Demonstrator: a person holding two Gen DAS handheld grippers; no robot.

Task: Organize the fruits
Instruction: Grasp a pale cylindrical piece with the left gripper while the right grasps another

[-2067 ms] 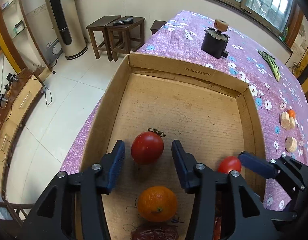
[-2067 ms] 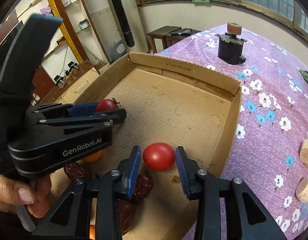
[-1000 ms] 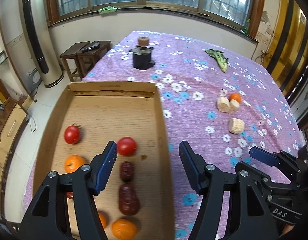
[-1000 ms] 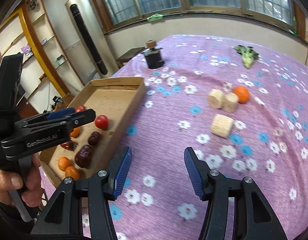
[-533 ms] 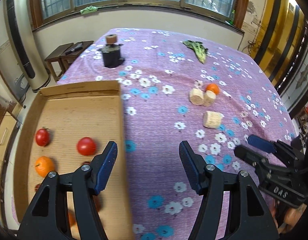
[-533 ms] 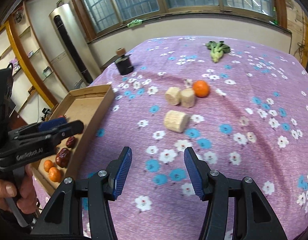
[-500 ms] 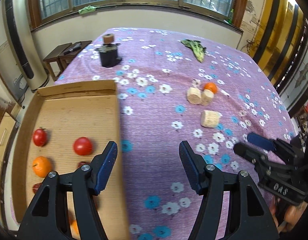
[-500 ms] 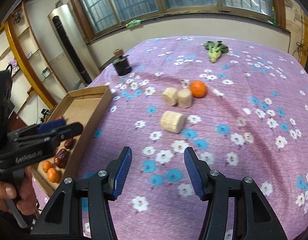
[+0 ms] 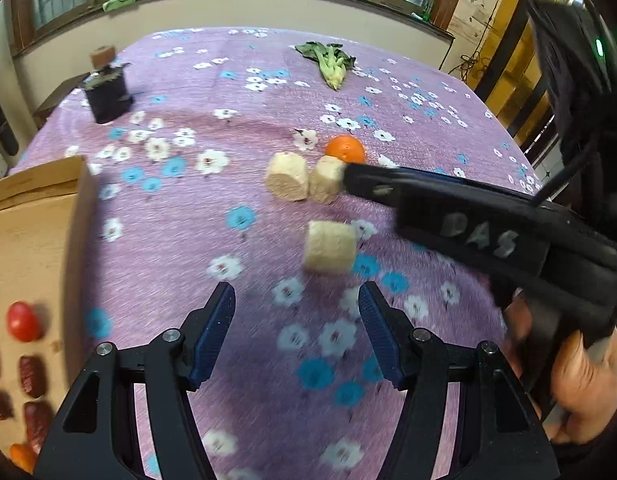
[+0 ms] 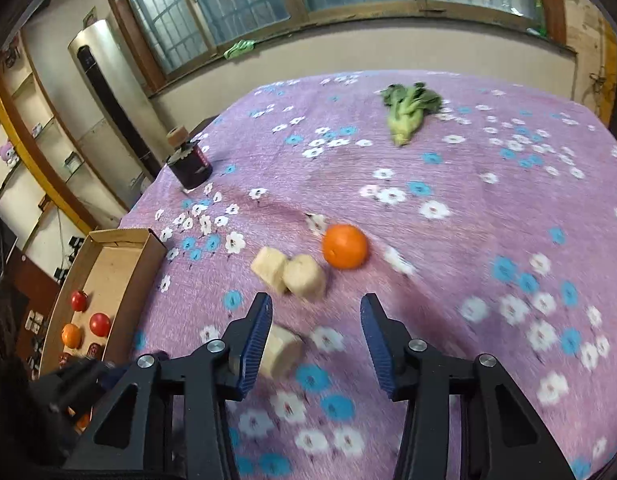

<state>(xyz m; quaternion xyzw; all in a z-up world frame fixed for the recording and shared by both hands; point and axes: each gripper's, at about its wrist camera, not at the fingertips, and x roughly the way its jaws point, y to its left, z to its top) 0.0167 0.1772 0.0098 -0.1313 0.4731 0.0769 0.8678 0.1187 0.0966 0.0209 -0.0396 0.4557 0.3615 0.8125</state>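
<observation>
So the target here looks like the loose orange (image 10: pixel 345 246), sitting out in the middle of the purple flowered worktop (image 10: pixel 488 220), just right of and beyond two pale cut chunks (image 10: pixel 288 274) that touch each other, with a third chunk (image 9: pixel 330 246) nearer and apart from them. The right tool (image 10: pixel 315 336) is pointed that way with its jaws at a middling gap and nothing between them; they've just been closing a bit, which seems early to me, since the orange looks about as wide as the gap. I'd open back up before coming down, approach from the near right side so the left jaw doesn't shove the chunks, and close around the widest part because it'll roll on that cloth. The left tool (image 9: pixel 296 336) is fairly wide and empty, hanging over bare cloth near the third chunk. The cardboard box (image 10: pixel 120 276) is off to the left with tomatoes (image 10: pixel 89 312), an orange and dark dates already lined up, so the carry goes left over its raised wall; lift clear of that edge. Lots of open room on the right and far side, only a leafy green (image 10: pixel 408 110) and a dark jar (image 10: pixel 190 166) way back.
</observation>
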